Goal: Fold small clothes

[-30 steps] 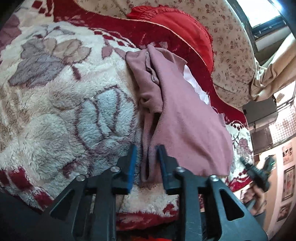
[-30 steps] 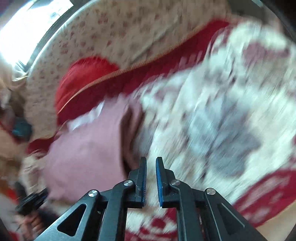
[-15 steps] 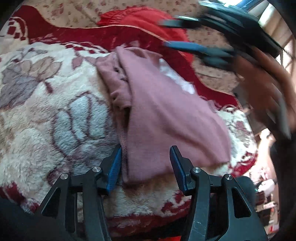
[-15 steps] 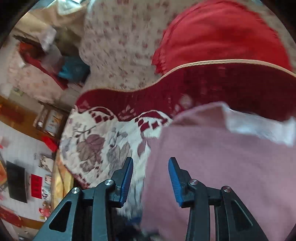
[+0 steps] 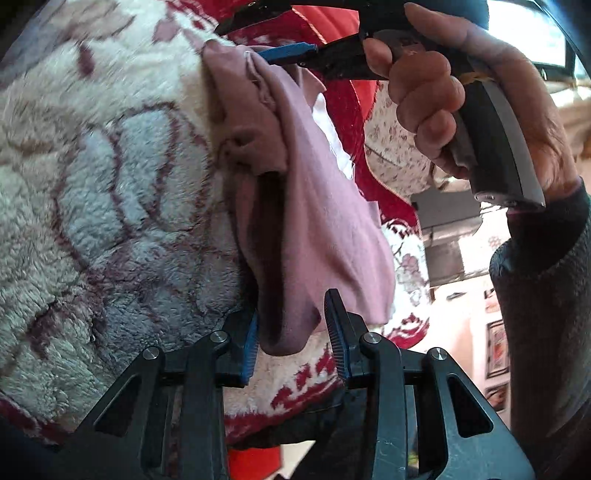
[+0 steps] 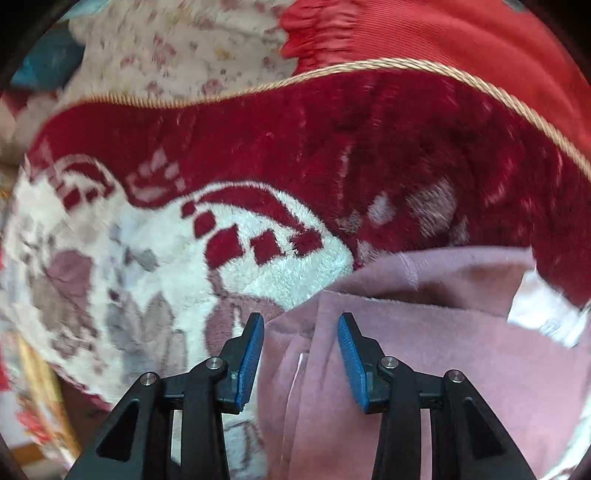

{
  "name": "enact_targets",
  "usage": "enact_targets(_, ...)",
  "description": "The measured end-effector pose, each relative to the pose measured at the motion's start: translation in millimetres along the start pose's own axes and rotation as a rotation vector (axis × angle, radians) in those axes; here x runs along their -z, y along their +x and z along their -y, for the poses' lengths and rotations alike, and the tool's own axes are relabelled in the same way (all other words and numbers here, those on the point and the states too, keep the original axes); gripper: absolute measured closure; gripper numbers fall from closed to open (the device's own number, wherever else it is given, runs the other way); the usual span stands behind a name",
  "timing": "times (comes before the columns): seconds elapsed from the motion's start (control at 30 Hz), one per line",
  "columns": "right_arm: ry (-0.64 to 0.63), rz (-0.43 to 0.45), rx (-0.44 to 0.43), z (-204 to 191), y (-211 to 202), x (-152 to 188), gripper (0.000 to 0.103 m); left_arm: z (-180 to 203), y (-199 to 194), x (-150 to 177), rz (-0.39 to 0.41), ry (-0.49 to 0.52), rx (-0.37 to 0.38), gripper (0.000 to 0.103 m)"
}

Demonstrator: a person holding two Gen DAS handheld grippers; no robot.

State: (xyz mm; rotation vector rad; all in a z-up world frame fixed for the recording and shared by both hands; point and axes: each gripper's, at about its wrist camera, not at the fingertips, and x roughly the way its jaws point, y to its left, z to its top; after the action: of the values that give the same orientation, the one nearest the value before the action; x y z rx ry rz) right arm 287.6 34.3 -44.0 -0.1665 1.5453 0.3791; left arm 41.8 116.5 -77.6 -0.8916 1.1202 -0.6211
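A dusty-pink garment (image 5: 325,221) lies folded in a long strip on a plush floral blanket (image 5: 110,184). A white tag or lining (image 5: 332,136) peeks out along its far edge. My left gripper (image 5: 293,332) is open, its blue-padded jaws either side of the garment's near corner. My right gripper (image 6: 301,350) is open over the garment's far end (image 6: 406,369). It also shows in the left wrist view (image 5: 284,40), held by a hand (image 5: 461,92), one blue pad at the top fold.
A red cushion (image 6: 443,33) and a cream floral cover (image 6: 177,48) lie beyond the blanket's dark-red border (image 6: 332,147). The blanket's near edge drops off under my left gripper. Wall pictures (image 5: 496,350) show at far right.
My right gripper swung across to the garment's far end and opened. My left gripper opened wider and closed in on the near corner, which now sits between its jaws.
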Motion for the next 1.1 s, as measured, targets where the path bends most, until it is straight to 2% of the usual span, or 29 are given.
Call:
enact_targets(0.2, -0.173, -0.051, 0.170, -39.7, 19.4, 0.0, 0.042, -4.1, 0.2, -1.7, -0.001, -0.026, 0.021, 0.070)
enact_targets(0.3, -0.274, -0.054, 0.240, -53.4, 25.6, 6.3, 0.041, -5.1, 1.1, -2.5, 0.000, -0.032, 0.026, 0.070)
enact_targets(0.37, -0.276, -0.046, 0.232, -52.2, 24.0, 7.0, 0.045, -4.7, -1.9, -2.6, 0.000, -0.036, 0.028, 0.070)
enact_targets(0.43, -0.278, -0.041, 0.245, -47.7, 19.8, 7.6, 0.062, -6.2, -2.5, 0.4, 0.002, -0.036, 0.027, 0.070)
enact_targets(0.47, -0.269, -0.037, 0.242, -45.0, 17.1, 7.1, 0.066, -6.9, -2.2, 1.6, 0.002, -0.037, 0.026, 0.070)
enact_targets(0.53, -0.253, -0.033, 0.223, -37.8, 11.5, 6.3, 0.078, -7.9, -1.8, 1.4, 0.002, -0.039, 0.026, 0.070)
enact_targets(0.63, -0.220, -0.020, 0.185, -27.4, 4.4, 4.4, 0.088, -8.3, 1.0, -0.6, 0.001, -0.040, 0.029, 0.070)
enact_targets(0.87, -0.158, 0.044, 0.068, -8.5, -15.8, 8.7, 0.090, -6.1, 5.4, -1.0, 0.003, -0.018, 0.011, 0.070)
enact_targets(0.9, -0.149, 0.059, 0.044, -1.7, -22.5, 10.8, 0.090, -3.7, 5.8, -0.9, 0.002, -0.001, -0.005, 0.077)
enact_targets(0.93, -0.139, 0.073, 0.017, 3.9, -30.7, 14.4, 0.090, 0.4, 7.3, -0.5, 0.001, 0.027, -0.040, 0.094)
enact_targets(1.1, -0.075, 0.141, -0.118, 31.9, -56.9, 25.4, 0.091, 17.7, 5.7, 4.0, 0.036, 0.114, -0.121, 0.094)
